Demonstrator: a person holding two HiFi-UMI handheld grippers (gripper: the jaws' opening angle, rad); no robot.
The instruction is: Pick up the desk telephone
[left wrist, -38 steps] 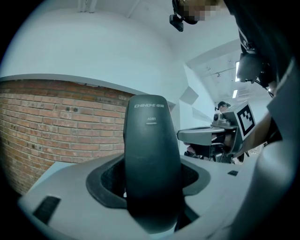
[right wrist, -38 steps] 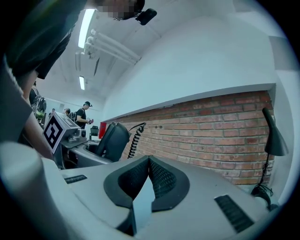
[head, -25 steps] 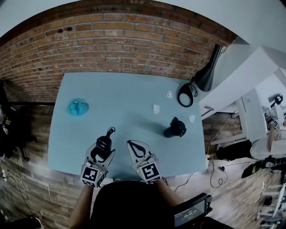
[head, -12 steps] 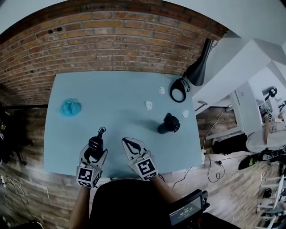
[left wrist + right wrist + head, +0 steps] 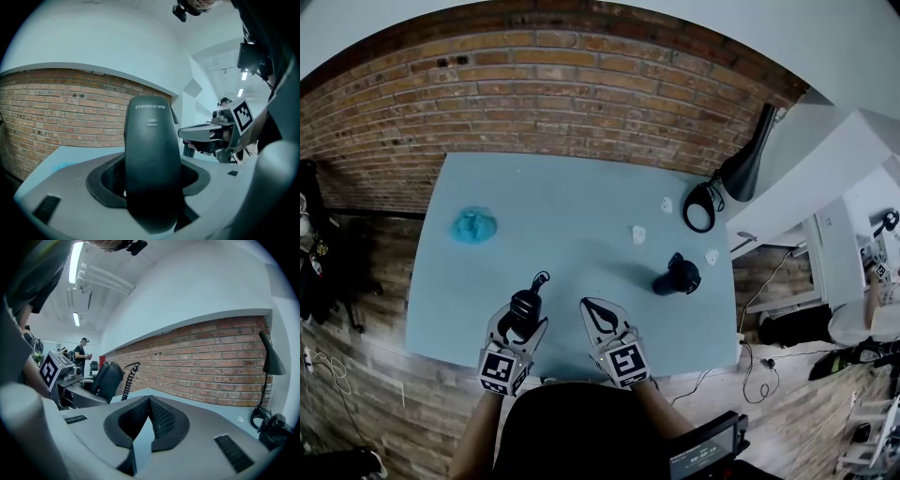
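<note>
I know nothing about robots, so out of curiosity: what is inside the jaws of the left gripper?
A black telephone handset stands clamped between the jaws of the left gripper, with a coiled cord at its far end. Its sides, where the pads press, are covered by the jaws.

The head view's framing shifts: the blue table [image 5: 572, 216], the black lamp [image 5: 748, 159] and the crumpled blue thing [image 5: 473, 225], which sit further left half a second ago, now lie further right and slightly lower in the picture. The left gripper [image 5: 517, 323] with the telephone handset [image 5: 523, 305] and the right gripper [image 5: 586, 306] slide rightward along with them
</note>
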